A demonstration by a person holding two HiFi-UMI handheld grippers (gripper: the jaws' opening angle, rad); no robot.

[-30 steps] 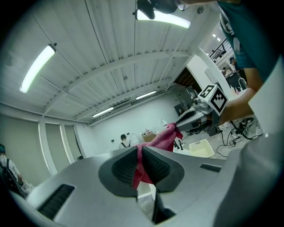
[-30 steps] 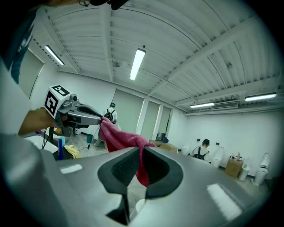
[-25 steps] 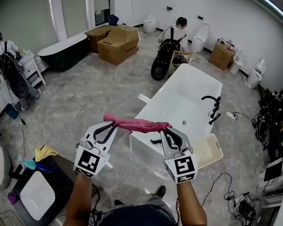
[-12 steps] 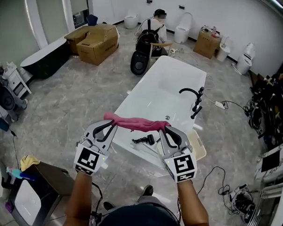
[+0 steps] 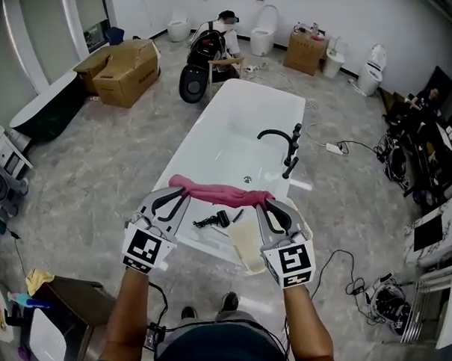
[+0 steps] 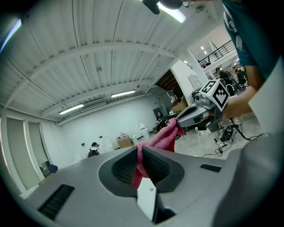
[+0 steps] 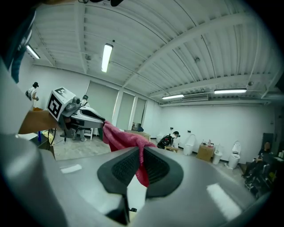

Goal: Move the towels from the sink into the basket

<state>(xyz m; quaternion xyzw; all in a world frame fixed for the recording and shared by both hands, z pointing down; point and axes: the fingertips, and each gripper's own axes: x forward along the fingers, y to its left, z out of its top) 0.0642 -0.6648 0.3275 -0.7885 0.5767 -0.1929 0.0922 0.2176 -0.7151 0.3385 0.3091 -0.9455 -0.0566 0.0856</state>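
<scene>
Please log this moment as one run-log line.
left gripper: shut on pink towel | right gripper: shut on pink towel | pink towel: stretched between both, above bathtub end | basket: on floor by bathtub

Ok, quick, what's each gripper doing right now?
Left gripper: closed on one end of the pink towel.
Right gripper: closed on the other end of it.

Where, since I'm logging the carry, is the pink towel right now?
In the head view's centre, the pink towel is stretched between the left claw and the right claw, over the bathtub at its near end, just above the basket.
</scene>
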